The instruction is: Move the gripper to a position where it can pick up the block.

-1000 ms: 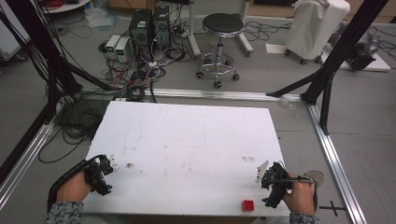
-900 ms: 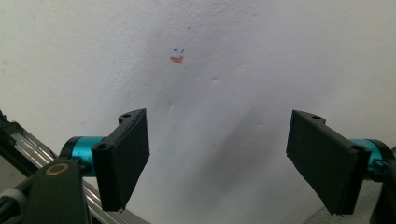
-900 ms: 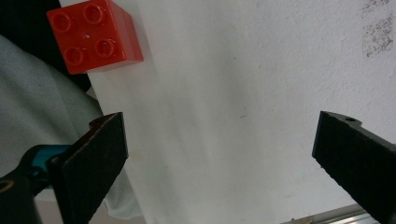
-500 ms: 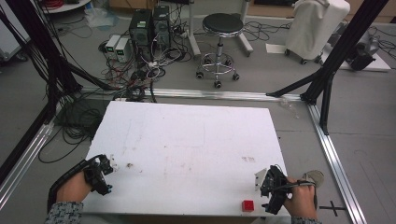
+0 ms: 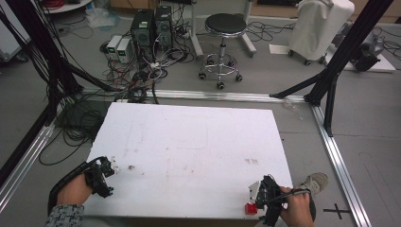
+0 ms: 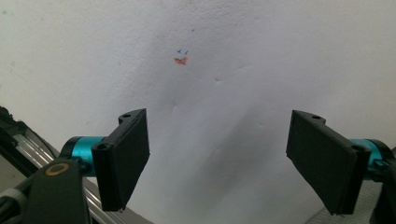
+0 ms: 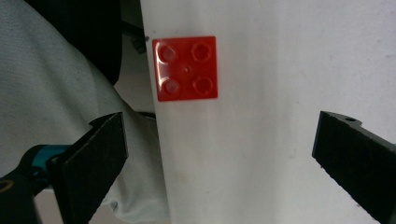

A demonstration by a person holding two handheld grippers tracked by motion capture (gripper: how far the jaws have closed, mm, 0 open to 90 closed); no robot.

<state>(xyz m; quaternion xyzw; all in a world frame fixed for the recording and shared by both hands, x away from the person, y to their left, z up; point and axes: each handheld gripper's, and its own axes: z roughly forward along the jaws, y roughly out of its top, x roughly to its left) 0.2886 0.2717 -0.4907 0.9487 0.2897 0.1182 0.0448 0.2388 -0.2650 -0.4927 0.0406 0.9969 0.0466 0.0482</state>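
right gripper view: red four-stud brick (image 7: pixel 187 68) flat on white desk (image 7: pixel 261 140), at desk's near edge, ahead of jaws and toward left one, untouched. right hand-held gripper (image 5: pixel 259 198) wide, empty; since a second ago it has slid down and in to brick (image 5: pixel 249 208) (likely lining up for a grasp, judging only). left hand-held gripper (image 5: pixel 105 171) unchanged at left edge, wide, empty, over small orange mark (image 6: pixel 180 60).

brick (image 5: pixel 249 208) lay on the table (image 5: pixel 189 142) at its near edge, toward the near right corner; right gripper (image 5: pixel 259 195) just beside it; left gripper (image 5: pixel 108 166) at the near left corner.
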